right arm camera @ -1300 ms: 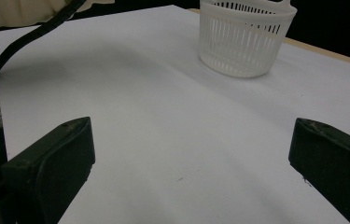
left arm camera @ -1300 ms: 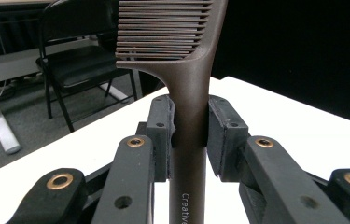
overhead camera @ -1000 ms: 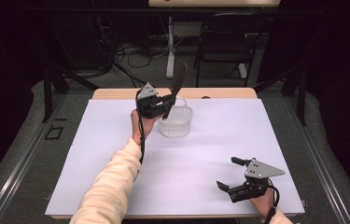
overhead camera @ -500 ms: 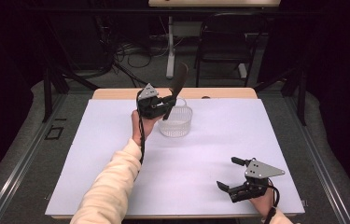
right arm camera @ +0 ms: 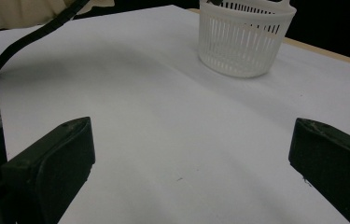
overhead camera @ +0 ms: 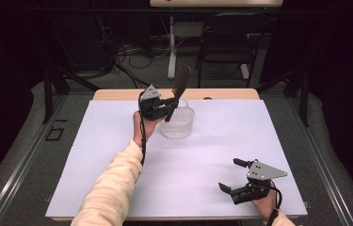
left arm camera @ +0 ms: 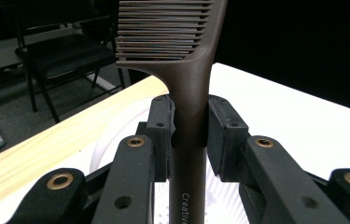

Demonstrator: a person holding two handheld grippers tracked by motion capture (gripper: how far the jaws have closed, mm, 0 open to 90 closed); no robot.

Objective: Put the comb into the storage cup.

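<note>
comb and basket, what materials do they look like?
Comb: likely moulded plastic, dark brown, matte with a slight sheen; thin even teeth, lettering printed on the handle. Basket: probably white plastic, smooth and a little translucent; thin slatted walls, rolled rim. Left gripper is clamped on the comb's handle.

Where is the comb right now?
In the high view the dark comb sticks up at the far middle of the table, clamped by its handle in the left gripper, right over the white basket.
</note>
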